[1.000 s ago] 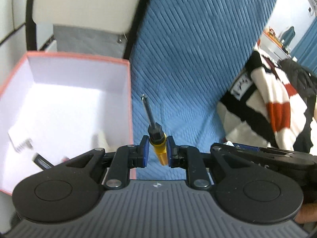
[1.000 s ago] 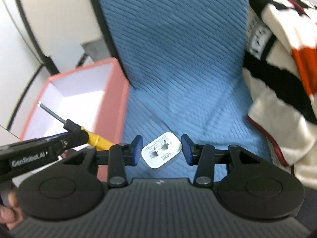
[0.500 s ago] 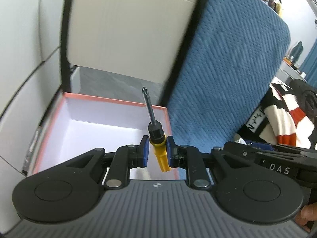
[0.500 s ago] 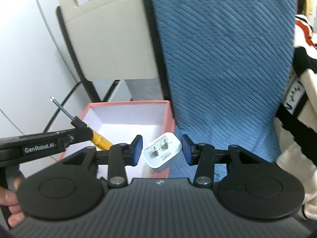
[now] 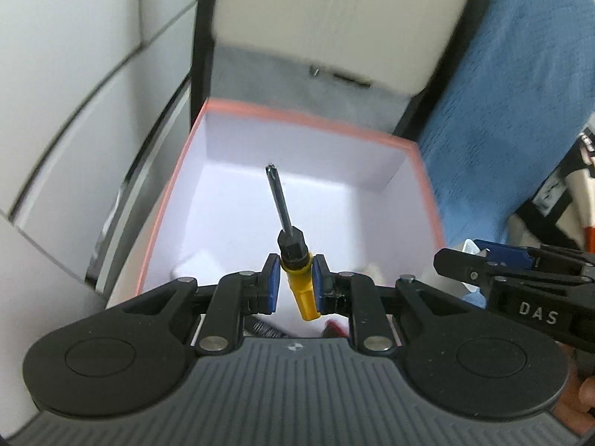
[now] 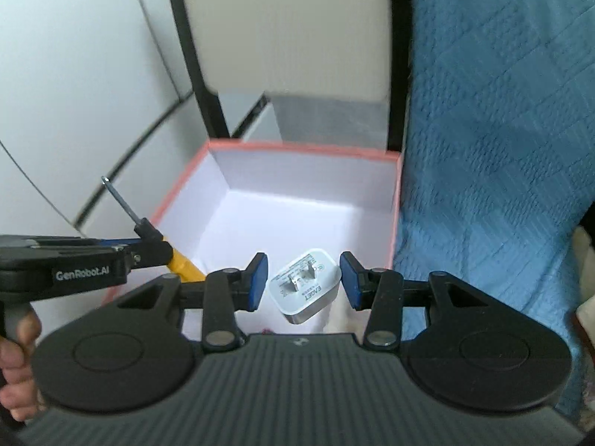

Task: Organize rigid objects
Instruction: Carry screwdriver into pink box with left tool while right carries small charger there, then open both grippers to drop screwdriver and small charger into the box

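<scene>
My left gripper (image 5: 293,285) is clenched on the yellow-handled screwdriver (image 5: 297,271), blue pads tight on the yellow grip, black collar and metal shaft angled up and slightly left over the box (image 5: 312,120). I see the box as pink-rimmed with a white inside, open top, sitting left of the blue quilted cover (image 5: 520,111). Small items lie on the box floor near my gripper, too hidden to name. In the right wrist view the screwdriver (image 6: 178,260) comes in from the left, tip past the box's left rim (image 6: 178,193). My right gripper (image 6: 304,282) is released: gaps show on both sides between the pads and the white wall charger (image 6: 306,286), prongs facing the camera, above the box's near right part. Can't tell what supports the charger. Blue cover (image 6: 502,148) is right of the box; a beige chair back (image 6: 290,29) stands far behind.
</scene>
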Action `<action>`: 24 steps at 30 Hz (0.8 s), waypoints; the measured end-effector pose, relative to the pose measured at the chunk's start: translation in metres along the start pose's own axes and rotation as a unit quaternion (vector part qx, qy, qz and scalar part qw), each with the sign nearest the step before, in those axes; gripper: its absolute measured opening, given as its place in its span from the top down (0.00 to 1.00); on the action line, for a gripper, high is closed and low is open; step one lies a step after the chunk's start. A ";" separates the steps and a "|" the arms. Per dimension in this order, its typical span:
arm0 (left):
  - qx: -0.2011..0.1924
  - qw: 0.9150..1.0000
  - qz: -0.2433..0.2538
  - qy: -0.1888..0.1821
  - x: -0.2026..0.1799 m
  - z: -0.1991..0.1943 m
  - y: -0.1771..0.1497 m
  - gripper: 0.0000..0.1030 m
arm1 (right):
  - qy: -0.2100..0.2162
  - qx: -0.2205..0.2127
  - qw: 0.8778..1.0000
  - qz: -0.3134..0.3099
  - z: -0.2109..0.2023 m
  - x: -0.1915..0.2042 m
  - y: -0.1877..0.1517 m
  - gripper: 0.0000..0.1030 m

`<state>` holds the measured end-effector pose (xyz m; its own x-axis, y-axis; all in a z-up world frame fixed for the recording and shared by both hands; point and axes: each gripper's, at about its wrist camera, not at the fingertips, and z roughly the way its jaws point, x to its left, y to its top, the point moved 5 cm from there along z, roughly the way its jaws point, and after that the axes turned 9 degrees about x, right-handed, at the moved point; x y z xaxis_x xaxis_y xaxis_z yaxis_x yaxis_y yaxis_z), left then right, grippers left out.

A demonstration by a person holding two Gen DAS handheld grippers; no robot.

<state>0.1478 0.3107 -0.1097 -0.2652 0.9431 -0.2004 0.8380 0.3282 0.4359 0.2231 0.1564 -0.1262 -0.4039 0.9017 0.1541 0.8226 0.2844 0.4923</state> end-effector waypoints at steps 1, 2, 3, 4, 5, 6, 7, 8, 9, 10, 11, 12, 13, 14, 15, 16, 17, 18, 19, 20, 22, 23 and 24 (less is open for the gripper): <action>0.008 1.000 -0.004 0.002 0.005 0.008 -0.003 0.79 | 0.001 0.008 1.000 -0.002 0.008 0.002 -0.002 0.55; 0.014 1.000 -0.006 0.002 0.009 0.014 -0.005 0.79 | -0.002 0.015 1.000 -0.005 0.017 0.003 -0.004 0.55; 0.022 1.000 -0.008 0.001 0.013 0.022 -0.007 0.79 | -0.006 0.021 1.000 -0.006 0.023 0.004 -0.008 0.55; 0.028 1.000 -0.010 0.001 0.018 0.026 -0.008 0.79 | -0.007 0.027 1.000 -0.006 0.029 0.004 -0.010 0.55; 0.033 0.999 -0.010 0.002 0.016 0.034 -0.014 0.79 | -0.007 0.032 0.999 -0.004 0.034 0.003 -0.012 0.55; 0.038 0.999 -0.011 0.002 0.018 0.039 -0.014 0.79 | -0.008 0.039 0.999 -0.002 0.040 0.003 -0.014 0.55; 0.042 0.999 -0.011 0.001 0.019 0.044 -0.015 0.79 | -0.010 0.042 0.999 -0.005 0.045 0.003 -0.015 0.55; 0.046 0.999 -0.013 0.000 0.019 0.049 -0.013 0.79 | -0.013 0.044 0.999 -0.010 0.051 0.003 -0.015 0.55; 0.051 0.999 -0.016 -0.002 0.020 0.054 -0.014 0.79 | -0.016 0.046 0.999 -0.013 0.055 0.003 -0.016 0.55; 0.055 0.998 -0.021 -0.004 0.019 0.060 -0.014 0.79 | -0.018 0.050 0.998 -0.014 0.060 0.003 -0.018 0.55; 0.055 0.998 -0.025 -0.007 0.019 0.062 -0.014 0.79 | -0.017 0.055 0.998 -0.010 0.064 0.001 -0.019 0.55; 0.056 0.998 -0.027 -0.008 0.020 0.064 -0.013 0.79 | -0.014 0.057 0.998 -0.006 0.067 -0.001 -0.019 0.55; 0.057 0.998 -0.027 -0.006 0.019 0.065 -0.012 0.79 | -0.013 0.060 0.998 -0.004 0.070 -0.001 -0.020 0.55; 0.058 0.998 -0.028 -0.003 0.019 0.065 -0.011 0.79 | -0.012 0.063 0.998 -0.004 0.073 -0.001 -0.021 0.55; 0.058 0.998 -0.032 -0.001 0.020 0.066 -0.009 0.79 | -0.010 0.066 0.998 -0.004 0.074 -0.002 -0.023 0.55; 0.059 0.998 -0.038 -0.001 0.021 0.066 -0.008 0.75 | -0.009 0.066 0.998 -0.003 0.075 -0.002 -0.023 0.54; 0.064 0.997 -0.044 -0.002 0.023 0.069 -0.008 0.71 | -0.007 0.065 0.998 -0.004 0.074 -0.003 -0.022 0.55; 0.068 0.997 -0.048 -0.002 0.024 0.069 -0.007 0.62 | -0.005 0.059 0.998 -0.008 0.073 -0.002 -0.021 0.53; 0.066 0.996 -0.054 0.000 0.025 0.066 -0.008 0.56 | -0.009 0.056 0.998 -0.012 0.070 -0.003 -0.020 0.51; 0.062 0.996 -0.057 0.003 0.026 0.063 -0.008 0.55 | -0.020 0.055 0.998 -0.015 0.068 -0.003 -0.020 0.49; 0.052 0.997 -0.056 0.007 0.025 0.053 -0.008 0.55 | -0.023 0.048 0.998 -0.022 0.060 -0.001 -0.018 0.49; 0.047 0.997 -0.056 0.006 0.024 0.048 -0.008 0.55 | -0.015 0.043 0.999 -0.021 0.055 -0.001 -0.017 0.49; 0.042 0.998 -0.055 0.005 0.022 0.041 -0.008 0.55 | -0.006 0.037 0.999 -0.018 0.049 -0.001 -0.017 0.49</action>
<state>0.1555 0.3267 -0.1538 -0.3612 0.9026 -0.2343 0.8406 0.4239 0.3372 0.2291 0.1670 -0.1760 -0.4296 0.8941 0.1270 0.8351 0.3398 0.4326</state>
